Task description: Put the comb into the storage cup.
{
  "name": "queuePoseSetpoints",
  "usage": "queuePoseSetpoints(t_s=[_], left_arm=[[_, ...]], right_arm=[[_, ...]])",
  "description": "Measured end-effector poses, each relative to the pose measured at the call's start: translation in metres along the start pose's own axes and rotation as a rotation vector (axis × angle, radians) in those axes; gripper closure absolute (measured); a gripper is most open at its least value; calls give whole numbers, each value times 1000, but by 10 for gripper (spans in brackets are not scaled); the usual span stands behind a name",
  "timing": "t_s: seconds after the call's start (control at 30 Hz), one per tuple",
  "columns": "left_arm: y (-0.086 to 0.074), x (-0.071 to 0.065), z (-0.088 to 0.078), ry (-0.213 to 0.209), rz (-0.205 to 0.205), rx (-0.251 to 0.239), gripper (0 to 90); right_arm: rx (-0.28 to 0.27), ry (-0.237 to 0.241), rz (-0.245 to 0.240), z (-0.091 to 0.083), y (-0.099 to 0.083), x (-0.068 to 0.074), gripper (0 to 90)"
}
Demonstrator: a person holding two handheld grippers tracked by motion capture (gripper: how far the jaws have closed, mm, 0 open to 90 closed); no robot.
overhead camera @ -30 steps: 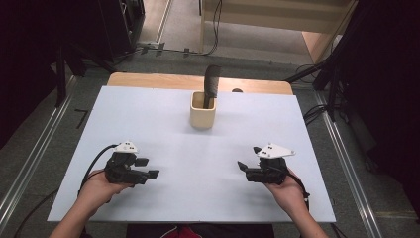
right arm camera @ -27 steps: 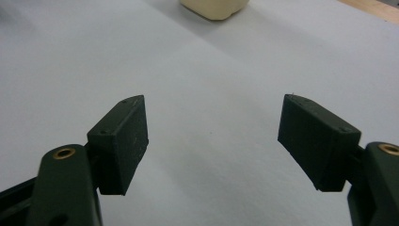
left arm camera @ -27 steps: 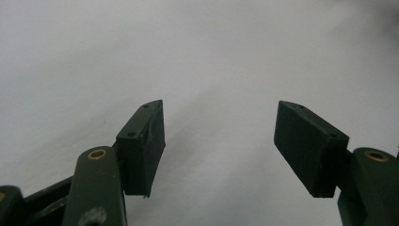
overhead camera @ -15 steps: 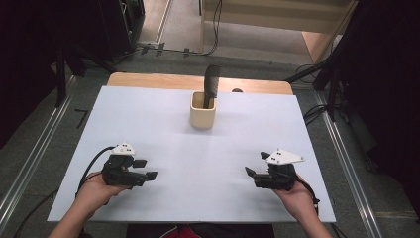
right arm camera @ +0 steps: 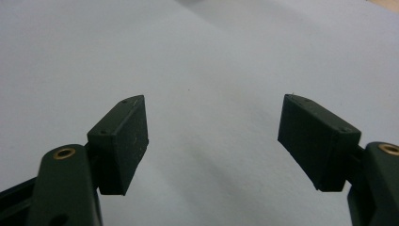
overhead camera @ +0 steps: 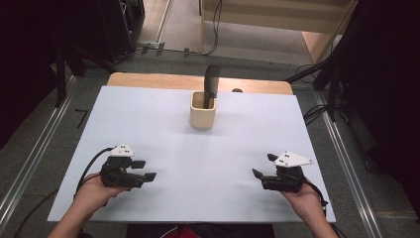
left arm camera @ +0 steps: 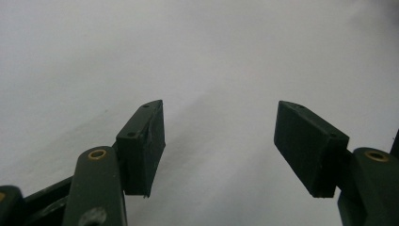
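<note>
A cream square holder (overhead camera: 203,114) stands at the middle back of the white table (overhead camera: 163,119), with a dark flat utensil (overhead camera: 211,85) sticking up out of it. My left gripper (overhead camera: 145,169) rests low at the front left, held in a hand, jaws wide apart and empty (left arm camera: 220,146). At the front right my right gripper (overhead camera: 261,166) is also open, with bare table between its pads (right arm camera: 212,141). Both point toward the table's middle, far from the holder.
A wooden strip (overhead camera: 148,80) runs along the table's back edge. Metal rails (overhead camera: 29,163) flank the table on both sides, and cables lie on the floor behind. Each gripper trails a black cable (overhead camera: 91,163) toward the front edge.
The right hand has drawn its gripper toward the front right corner and slightly lower. The left gripper has stayed put, and both pairs of jaws remain equally wide.
</note>
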State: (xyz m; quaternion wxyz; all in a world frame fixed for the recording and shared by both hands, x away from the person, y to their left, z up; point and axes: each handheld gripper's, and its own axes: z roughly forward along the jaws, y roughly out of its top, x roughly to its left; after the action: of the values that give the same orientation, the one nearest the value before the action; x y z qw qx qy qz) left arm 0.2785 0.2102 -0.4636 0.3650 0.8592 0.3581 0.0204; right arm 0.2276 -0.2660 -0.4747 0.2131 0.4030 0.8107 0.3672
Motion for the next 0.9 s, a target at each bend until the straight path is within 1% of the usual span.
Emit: queuePoseSetpoints(t_s=[0.03, 0.13, 0.3, 0.43, 0.53, 0.7, 0.9], left_arm=[[0, 0, 0, 1, 2, 0, 351], [0, 0, 1, 2, 3, 4, 351], [0, 0, 1, 2, 4, 4, 351], [0, 0, 1, 2, 13, 11, 351], [0, 0, 1, -1, 13, 12, 351], [0, 1, 1, 0, 8, 9, 351], [0, 1, 1, 1, 12, 11, 351]], right_arm=[[3, -7, 0, 0, 0, 0, 231], [0, -8, 1, -1, -1, -3, 230], [10, -1, 10, 1, -2, -4, 230], [17, 4, 5, 3, -1, -3, 230], [21, 8, 6, 3, -1, -4, 230], [11, 4, 0, 2, -1, -5, 230], [15, 9, -3, 2, 0, -4, 231]])
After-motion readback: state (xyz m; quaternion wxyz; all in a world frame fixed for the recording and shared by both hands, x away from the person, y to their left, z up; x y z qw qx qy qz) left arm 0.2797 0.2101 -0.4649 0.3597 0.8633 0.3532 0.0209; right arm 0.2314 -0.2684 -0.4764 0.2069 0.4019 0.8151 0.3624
